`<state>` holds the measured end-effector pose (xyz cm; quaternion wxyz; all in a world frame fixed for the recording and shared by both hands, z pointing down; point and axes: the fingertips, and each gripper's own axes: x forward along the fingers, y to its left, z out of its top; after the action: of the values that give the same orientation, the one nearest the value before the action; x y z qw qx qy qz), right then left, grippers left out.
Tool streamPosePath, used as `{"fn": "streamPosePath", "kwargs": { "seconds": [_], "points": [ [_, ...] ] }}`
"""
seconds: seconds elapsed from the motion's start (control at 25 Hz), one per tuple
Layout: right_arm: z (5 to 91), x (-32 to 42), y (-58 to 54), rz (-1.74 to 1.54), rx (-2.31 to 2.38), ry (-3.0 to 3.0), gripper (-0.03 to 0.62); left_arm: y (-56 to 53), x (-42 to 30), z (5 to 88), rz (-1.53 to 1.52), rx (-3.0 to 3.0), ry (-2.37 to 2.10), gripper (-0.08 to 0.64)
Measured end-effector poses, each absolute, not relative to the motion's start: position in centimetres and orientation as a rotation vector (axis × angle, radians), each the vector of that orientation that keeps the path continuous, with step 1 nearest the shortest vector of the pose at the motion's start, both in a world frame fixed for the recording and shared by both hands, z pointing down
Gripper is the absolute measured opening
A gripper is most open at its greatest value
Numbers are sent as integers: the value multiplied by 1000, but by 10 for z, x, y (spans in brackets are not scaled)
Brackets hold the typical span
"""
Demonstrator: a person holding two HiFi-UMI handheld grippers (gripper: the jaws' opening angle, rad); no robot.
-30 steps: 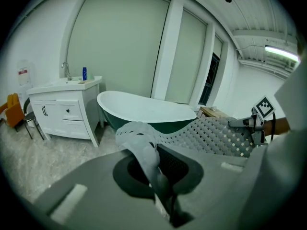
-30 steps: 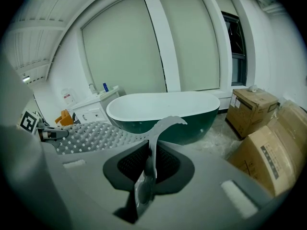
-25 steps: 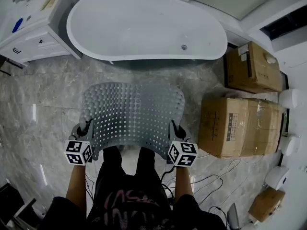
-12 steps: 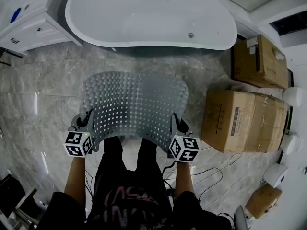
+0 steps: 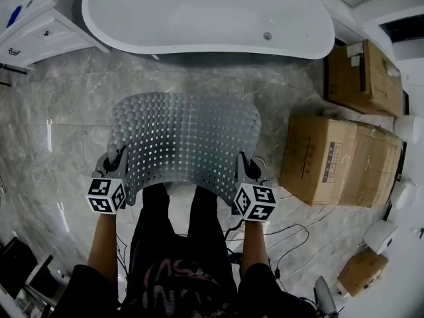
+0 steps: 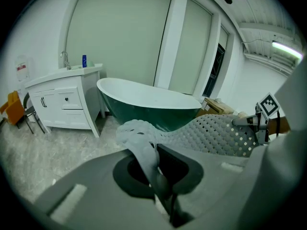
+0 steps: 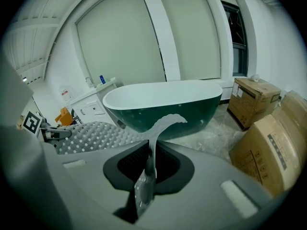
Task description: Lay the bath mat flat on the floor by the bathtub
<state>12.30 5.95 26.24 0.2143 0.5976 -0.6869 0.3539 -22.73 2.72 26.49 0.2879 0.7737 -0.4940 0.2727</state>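
A translucent grey bath mat [image 5: 184, 141], perforated and bumpy, hangs spread above the marble floor [image 5: 59, 131] just before the white bathtub [image 5: 205, 15]. The left gripper [image 5: 112, 167] and right gripper [image 5: 248, 172] each pinch a near corner. Cardboard boxes [image 5: 331, 161] stand right; a white cabinet [image 5: 33, 32] stands left.

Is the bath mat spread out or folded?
Spread, unfolded: bath mat stretched between left gripper and right gripper, each clamped on a corner.
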Motion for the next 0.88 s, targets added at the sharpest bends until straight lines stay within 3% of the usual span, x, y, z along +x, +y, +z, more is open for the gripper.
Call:
{"fn": "streamPosePath", "kwargs": {
  "seconds": [0.88],
  "points": [
    [345, 144, 53, 1012, 1612, -1845, 51, 3, -236, 347, 823, 2037, -1296, 26]
  ]
}}
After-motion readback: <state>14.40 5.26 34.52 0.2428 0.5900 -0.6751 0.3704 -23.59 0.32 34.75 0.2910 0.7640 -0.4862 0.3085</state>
